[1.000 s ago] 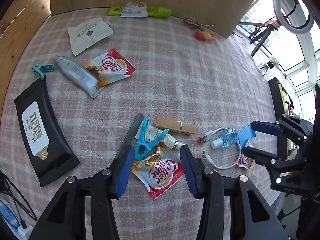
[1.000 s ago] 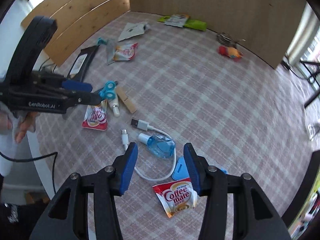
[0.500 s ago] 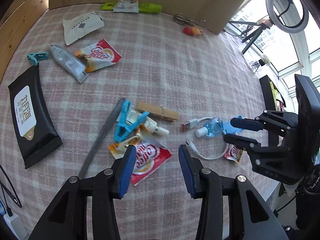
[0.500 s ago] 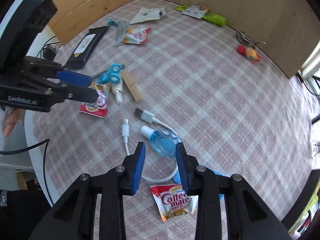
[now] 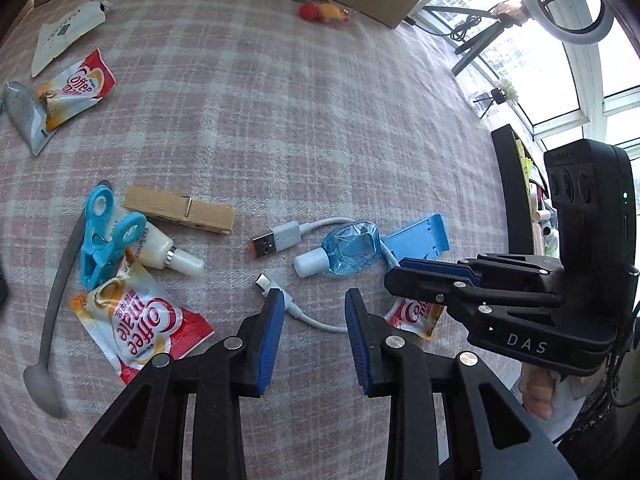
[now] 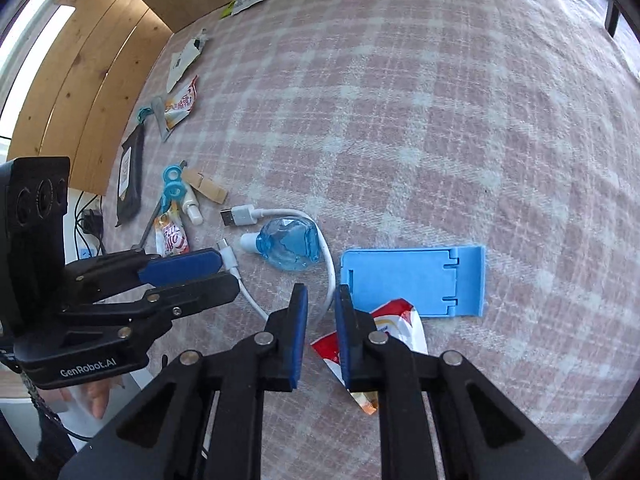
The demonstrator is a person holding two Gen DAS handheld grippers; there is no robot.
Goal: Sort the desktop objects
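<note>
Spoon [image 5: 52, 300] clear only from left wrist

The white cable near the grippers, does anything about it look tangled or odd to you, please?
Yes. The white cable loops around the blue bottle, and the right gripper straddles that loop near the blue stand.

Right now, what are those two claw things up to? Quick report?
Right gripper fingers nearly closed around white cable. Left gripper open above same cable. Blue bottle lies inside cable's loop, sachet alongside.
</note>
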